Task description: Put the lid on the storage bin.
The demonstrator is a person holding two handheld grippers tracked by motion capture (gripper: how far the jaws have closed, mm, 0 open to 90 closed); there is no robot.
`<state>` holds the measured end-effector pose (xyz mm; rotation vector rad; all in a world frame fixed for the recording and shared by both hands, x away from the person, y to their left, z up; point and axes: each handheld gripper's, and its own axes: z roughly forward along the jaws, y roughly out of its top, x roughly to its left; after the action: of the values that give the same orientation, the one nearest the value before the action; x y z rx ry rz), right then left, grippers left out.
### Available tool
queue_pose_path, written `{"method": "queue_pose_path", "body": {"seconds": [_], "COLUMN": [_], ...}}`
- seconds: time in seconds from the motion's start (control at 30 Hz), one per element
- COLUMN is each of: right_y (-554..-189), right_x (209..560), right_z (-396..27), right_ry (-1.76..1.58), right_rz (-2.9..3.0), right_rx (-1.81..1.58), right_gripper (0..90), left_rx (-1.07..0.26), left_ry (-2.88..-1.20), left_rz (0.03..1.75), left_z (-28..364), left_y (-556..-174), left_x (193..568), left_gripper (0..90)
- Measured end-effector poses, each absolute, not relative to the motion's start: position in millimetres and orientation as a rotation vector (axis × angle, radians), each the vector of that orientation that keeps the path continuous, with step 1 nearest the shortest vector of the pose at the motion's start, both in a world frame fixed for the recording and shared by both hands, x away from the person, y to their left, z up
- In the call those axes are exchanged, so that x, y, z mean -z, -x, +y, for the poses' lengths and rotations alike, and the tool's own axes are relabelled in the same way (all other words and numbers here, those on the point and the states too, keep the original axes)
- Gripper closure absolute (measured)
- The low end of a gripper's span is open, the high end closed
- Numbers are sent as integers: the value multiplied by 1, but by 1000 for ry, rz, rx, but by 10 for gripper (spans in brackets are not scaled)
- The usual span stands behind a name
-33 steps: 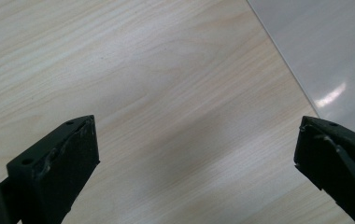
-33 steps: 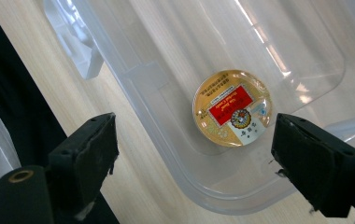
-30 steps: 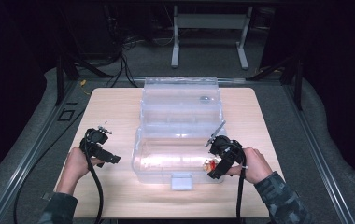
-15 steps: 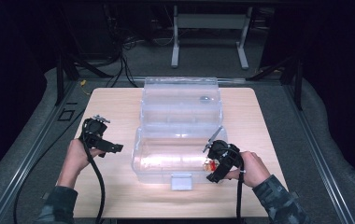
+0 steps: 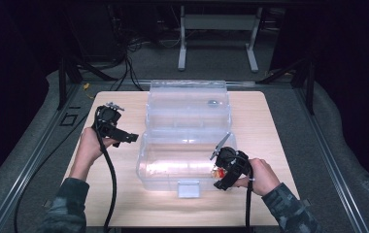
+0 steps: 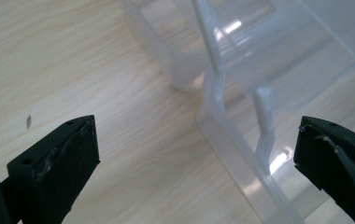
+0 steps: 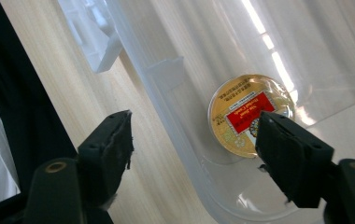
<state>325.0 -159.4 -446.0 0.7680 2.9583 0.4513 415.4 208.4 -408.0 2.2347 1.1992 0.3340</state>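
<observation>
Now the right gripper point(image 7: 194, 140) straddles the clear bin's point(image 5: 163, 165) wall, jaws closing w/o contact, gold tin point(image 7: 250, 114) inside; left gripper point(image 6: 194, 154) hangs wide, empty.

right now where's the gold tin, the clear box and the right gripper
gold tin point(image 7: 250, 114): right gripper view, its red label.
clear box point(image 5: 188, 188): high view, its front latch.
right gripper point(image 7: 194, 149): right gripper view, midway between its fingertips.

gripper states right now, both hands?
Left gripper: open, nothing between the jaws, beside the clear bin.
Right gripper: open, jaws just been closing, straddling the bin's wall, not gripping; gold tin inside.
</observation>
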Motion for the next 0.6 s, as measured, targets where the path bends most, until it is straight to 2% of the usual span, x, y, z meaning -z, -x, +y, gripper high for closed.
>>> {"method": "queue_pose_path", "body": {"seconds": [0.4,0.6], "right_y": [-325,-325], "right_x": [450,452], "right_z": [-156,-157], "right_ry": [-729,-734], "right_rz": [2981,2985], "right_rx": [-433,-436], "right_gripper": [404,425], "left_rx": [-349,-349], "left_ry": [-2255,-2249], "left_rz": [1101,1059], "left_z": [168,156], "left_y": [-439,-450], "left_x": [389,384], "left_gripper": [35,39]}}
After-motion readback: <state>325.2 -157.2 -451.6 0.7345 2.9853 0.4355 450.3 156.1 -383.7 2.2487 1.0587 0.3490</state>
